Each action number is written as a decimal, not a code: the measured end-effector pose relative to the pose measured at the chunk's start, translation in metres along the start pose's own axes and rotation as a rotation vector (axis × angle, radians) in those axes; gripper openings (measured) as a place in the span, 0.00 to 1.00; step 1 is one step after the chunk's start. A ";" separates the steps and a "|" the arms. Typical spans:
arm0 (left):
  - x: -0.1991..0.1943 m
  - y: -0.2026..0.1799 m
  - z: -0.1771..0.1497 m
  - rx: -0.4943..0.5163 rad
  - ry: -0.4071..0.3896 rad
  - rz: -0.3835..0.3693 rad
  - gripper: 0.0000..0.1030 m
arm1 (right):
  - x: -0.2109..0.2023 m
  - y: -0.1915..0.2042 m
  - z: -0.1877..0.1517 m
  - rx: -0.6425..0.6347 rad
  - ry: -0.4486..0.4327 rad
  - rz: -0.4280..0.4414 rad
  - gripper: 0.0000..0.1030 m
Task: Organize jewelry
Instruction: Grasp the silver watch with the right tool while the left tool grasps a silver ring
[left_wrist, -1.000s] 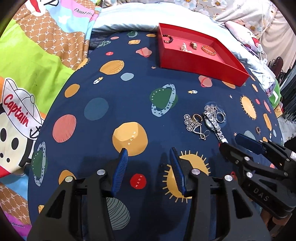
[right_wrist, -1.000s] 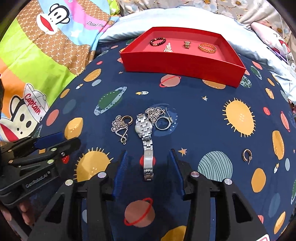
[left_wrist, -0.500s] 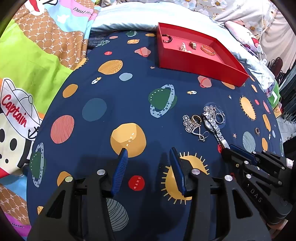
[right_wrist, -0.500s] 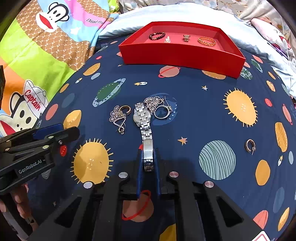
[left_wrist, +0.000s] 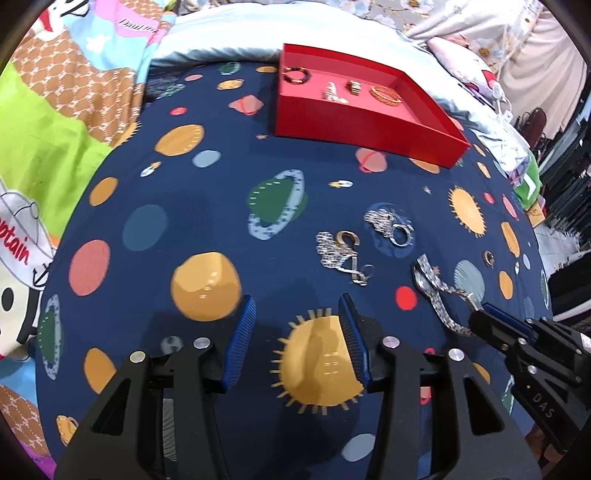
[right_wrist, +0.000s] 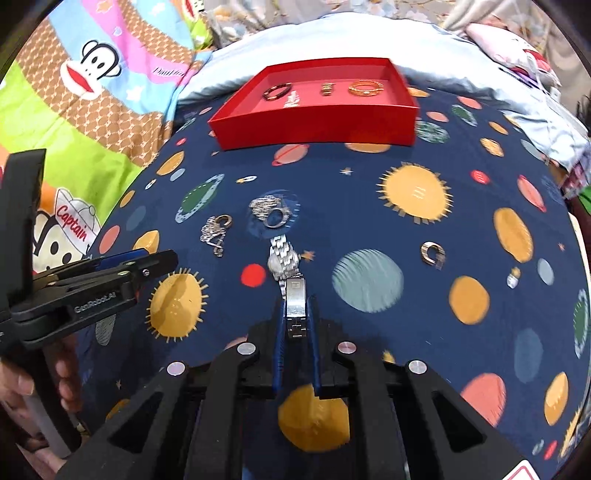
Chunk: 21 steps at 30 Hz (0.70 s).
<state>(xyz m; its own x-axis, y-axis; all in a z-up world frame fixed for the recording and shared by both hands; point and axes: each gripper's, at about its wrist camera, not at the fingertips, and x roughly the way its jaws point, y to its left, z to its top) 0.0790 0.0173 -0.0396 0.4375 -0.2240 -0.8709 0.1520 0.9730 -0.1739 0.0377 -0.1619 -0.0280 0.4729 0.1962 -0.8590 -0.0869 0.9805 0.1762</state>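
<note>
The bed (left_wrist: 207, 236), under its navy planet-print cover, carried everything. Compared with a second earlier, the right tool (right_wrist: 295, 321) had just closed its jaws onto the clasp end of the silver watch (right_wrist: 286, 266); the watch had been dragged out of the loose cluster and now trailed ahead of that tool, its far end apart from the silver ring (right_wrist: 275, 218). The left tool (left_wrist: 297, 332) had kept its place, jaws half spread with nothing between them, over a printed sun.

One red tray (right_wrist: 317, 125) lay well ahead of both tools, near the cover's far edge; open cover lay between it and the watch. The tray held four pieces. On the cover were four more groups: the watch, a ring-and-brooch pair, a chain cluster (right_wrist: 216, 232) ahead-left of the right tool, and one hoop earring (right_wrist: 432, 253) well to its right.
</note>
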 end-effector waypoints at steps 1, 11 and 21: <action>0.001 -0.004 0.000 0.009 0.002 -0.003 0.44 | -0.004 -0.003 -0.001 0.010 -0.005 -0.003 0.10; 0.002 -0.010 0.003 0.007 0.003 -0.007 0.44 | -0.029 -0.014 0.001 0.049 -0.060 -0.005 0.10; 0.001 -0.042 0.023 0.069 -0.043 -0.051 0.43 | -0.045 -0.024 0.000 0.081 -0.084 -0.009 0.10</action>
<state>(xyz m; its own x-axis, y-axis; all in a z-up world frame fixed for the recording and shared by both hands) 0.0930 -0.0246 -0.0226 0.4646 -0.2771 -0.8411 0.2356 0.9542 -0.1842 0.0183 -0.1943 0.0069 0.5454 0.1829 -0.8180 -0.0128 0.9776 0.2101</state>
